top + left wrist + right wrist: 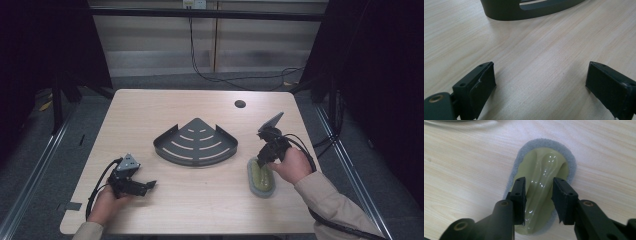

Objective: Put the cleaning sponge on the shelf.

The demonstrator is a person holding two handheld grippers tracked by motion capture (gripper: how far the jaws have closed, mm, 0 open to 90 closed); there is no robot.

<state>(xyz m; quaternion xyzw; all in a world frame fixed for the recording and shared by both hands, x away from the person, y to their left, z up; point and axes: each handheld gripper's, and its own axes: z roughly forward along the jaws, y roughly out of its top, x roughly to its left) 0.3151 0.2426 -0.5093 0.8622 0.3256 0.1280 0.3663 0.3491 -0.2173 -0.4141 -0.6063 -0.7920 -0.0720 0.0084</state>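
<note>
Because the scrubbing pad (541, 185) has a raised, glossy handle ridge running down its middle, I bring my right gripper (539, 195) down astride that ridge, one jaw on each side, since it is the only part that stands up enough to pinch. The jaws have drawn in close to the ridge; I judge the pads are at or nearly on its flanks, though I cannot tell whether they press yet. The pad lies flat on the counter (165, 210), felt side down, near my right edge and just to the right of the dark corner rack (196, 141), apart from it. Its long axis runs away from me toward the far edge, tilted only slightly, and my jaws cross it squarely, which should keep it from twisting when lifted. My left gripper (540, 82) rests low over bare wood near the front left, jaws spread wide and holding nothing, the rack's rim ahead of it, ready to steady the rack if needed.
</note>
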